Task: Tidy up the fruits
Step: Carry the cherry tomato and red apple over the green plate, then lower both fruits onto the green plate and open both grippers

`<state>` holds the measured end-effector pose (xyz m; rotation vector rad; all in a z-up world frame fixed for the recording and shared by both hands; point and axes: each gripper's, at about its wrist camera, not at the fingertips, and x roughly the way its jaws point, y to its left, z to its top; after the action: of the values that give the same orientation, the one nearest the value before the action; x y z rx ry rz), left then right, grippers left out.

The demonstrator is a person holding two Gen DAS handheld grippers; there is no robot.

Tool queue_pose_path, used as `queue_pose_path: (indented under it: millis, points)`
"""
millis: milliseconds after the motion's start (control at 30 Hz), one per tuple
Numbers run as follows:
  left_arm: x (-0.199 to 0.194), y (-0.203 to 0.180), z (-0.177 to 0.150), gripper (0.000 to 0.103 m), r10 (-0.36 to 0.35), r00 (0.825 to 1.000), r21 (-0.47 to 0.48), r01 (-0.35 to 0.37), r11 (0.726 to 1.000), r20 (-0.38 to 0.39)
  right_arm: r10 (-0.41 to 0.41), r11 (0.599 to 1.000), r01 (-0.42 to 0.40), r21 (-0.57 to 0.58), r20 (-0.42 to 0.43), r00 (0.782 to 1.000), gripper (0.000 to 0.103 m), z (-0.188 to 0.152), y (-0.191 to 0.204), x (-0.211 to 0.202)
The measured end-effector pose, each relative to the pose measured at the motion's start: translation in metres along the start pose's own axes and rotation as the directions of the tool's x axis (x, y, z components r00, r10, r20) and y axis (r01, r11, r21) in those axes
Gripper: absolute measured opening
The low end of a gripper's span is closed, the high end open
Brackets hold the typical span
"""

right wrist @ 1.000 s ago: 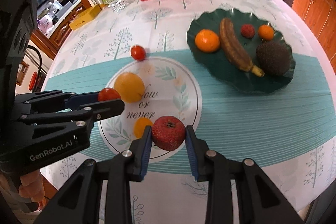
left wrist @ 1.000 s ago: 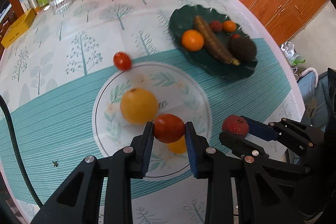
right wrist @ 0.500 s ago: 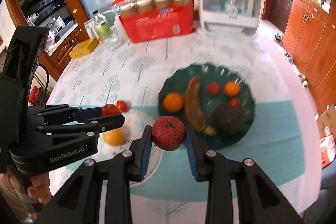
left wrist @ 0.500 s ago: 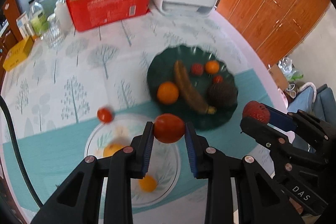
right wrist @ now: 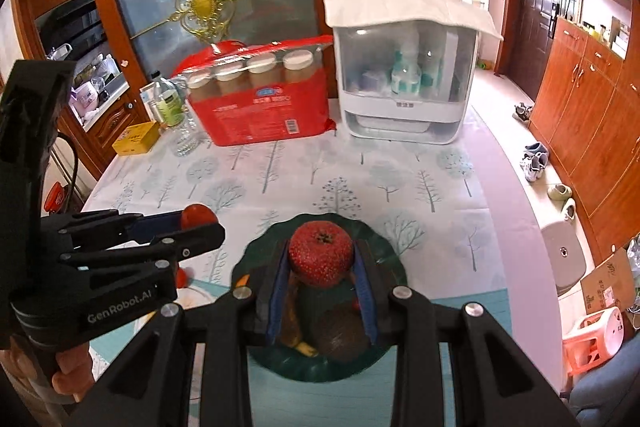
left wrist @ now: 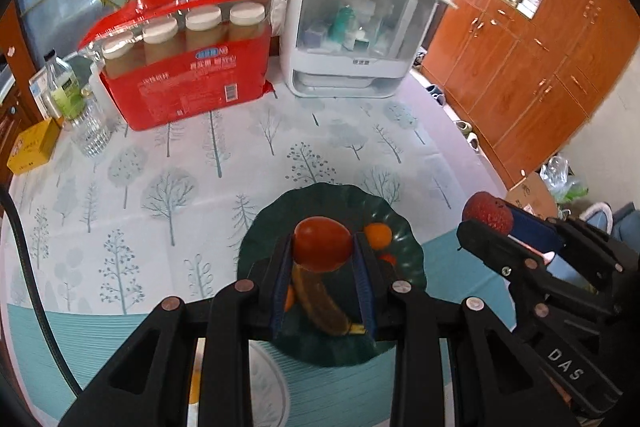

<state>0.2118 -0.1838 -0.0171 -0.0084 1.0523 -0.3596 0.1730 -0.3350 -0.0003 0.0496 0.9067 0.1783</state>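
Both grippers have risen and swung from above the round white placemat toward the dark green plate [left wrist: 404,247], so the far end of the table now fills each view and the placemat has slid almost out of sight at the near edge. At the far left of the tree-print tablecloth [left wrist: 168,171] sit a yellow box [left wrist: 34,147], a clear bottle with a green label [left wrist: 64,87] and a glass tumbler [left wrist: 90,135]; just right of them stands a red pack of white-capped jars [left wrist: 188,83], and further right a white cabinet with a clear front [left wrist: 352,39]. The left gripper [left wrist: 323,247] pinches a smooth red tomato [left wrist: 323,245] between its blue pads, held in the air over the green plate, which lies at the near middle of the table on the teal band of the cloth. On the plate below it show a brown banana [left wrist: 320,303], a small orange fruit [left wrist: 378,235] and a small red fruit [left wrist: 387,258]. To the right, the right gripper [right wrist: 321,259] is closed tight on a rough red lychee-like fruit [right wrist: 321,253], also lifted above the plate; in its own view a dark bumpy fruit [right wrist: 340,337] lies on the plate beneath the fingers. In the right wrist view a hand [right wrist: 68,375] grips the left tool's handle at the lower left, and another small red fruit [right wrist: 184,277] rests on the cloth left of the plate.
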Motion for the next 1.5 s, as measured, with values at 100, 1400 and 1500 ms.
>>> queue_pose_path:
  millis: [100, 1400, 1500]
  points:
    - [0.025, -0.005, 0.001, 0.028, 0.011, 0.999, -0.013, -0.012, 1.000, -0.043, 0.013, 1.000, -0.013, 0.006, -0.043, 0.999, 0.032, -0.001, -0.013, 0.022]
    - [0.158, -0.001, -0.031, 0.046, 0.124, 0.943, -0.009, -0.133, 0.991, -0.309, 0.097, 0.995, -0.090, 0.037, -0.376, 0.922, 0.032, -0.051, -0.043, 0.154]
    - [0.155, 0.002, -0.032, 0.055, 0.130, 0.944, -0.011, -0.140, 0.990, -0.303, 0.114, 0.993, -0.099, 0.058, -0.380, 0.918, 0.033, -0.051, -0.046, 0.153]
